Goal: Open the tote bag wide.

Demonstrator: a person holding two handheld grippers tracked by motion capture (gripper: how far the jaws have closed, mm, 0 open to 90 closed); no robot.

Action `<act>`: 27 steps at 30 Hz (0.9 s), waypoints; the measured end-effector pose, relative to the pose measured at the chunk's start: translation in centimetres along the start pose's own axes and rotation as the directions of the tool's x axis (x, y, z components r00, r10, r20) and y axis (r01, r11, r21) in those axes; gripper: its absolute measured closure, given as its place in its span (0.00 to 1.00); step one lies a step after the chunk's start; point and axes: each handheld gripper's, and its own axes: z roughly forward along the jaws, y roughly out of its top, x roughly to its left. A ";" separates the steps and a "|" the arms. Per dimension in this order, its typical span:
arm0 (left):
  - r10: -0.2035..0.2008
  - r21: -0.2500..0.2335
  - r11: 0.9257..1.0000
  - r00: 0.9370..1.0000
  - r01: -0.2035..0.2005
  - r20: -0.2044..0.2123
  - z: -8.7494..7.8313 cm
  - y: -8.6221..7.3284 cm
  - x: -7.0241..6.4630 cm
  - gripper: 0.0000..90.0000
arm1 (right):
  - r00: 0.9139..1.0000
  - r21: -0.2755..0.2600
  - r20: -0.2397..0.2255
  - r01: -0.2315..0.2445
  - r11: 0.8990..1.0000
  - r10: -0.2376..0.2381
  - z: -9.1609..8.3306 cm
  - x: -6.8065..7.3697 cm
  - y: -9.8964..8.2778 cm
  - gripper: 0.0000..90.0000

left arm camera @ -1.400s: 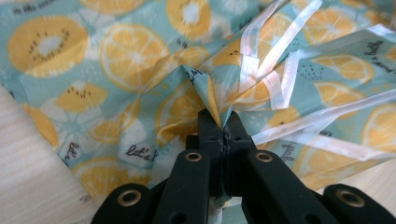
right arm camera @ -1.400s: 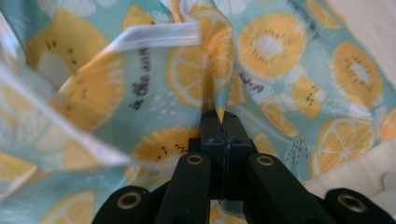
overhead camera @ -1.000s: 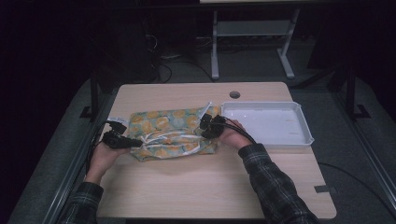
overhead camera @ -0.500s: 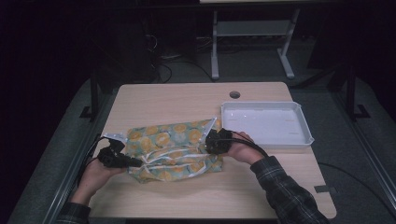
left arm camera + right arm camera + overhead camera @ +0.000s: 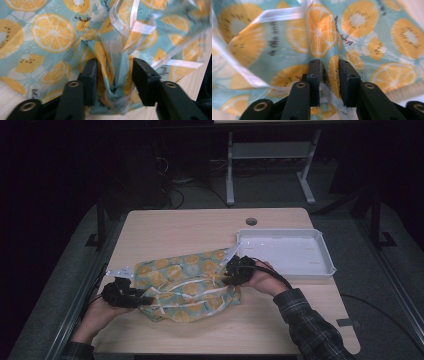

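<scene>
My left gripper [image 5: 145, 299] sits at the near left edge of the fruit-print cloth [image 5: 187, 282], which lies crumpled on the wooden table [image 5: 200, 227]. Its jaws have just been opening and now stand apart, a fold of cloth loose between them. White ribbons [image 5: 130, 23] trail across the fabric. My right gripper [image 5: 229, 272] has also just been opening; cloth sits in the gap, unpinched. A white tray [image 5: 320, 265] lies just right.
</scene>
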 end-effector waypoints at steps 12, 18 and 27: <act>-0.002 -0.058 0.998 0.998 -0.001 -0.059 -2.5 -0.9 -0.1 0.40 | 0.998 -0.133 -0.012 -0.065 0.989 0.064 -4.0 -0.7 -1.6 0.55; -0.015 -0.061 0.998 0.997 0.010 -0.082 -3.3 -2.1 -0.6 0.39 | 0.996 -0.218 -0.064 -0.069 0.974 0.057 -5.9 0.0 -1.8 0.56; -0.025 -0.026 0.999 0.992 0.022 -0.122 -3.7 -4.5 -0.8 0.39 | 0.979 -0.258 -0.193 0.013 0.966 -0.064 -5.2 3.0 0.1 0.59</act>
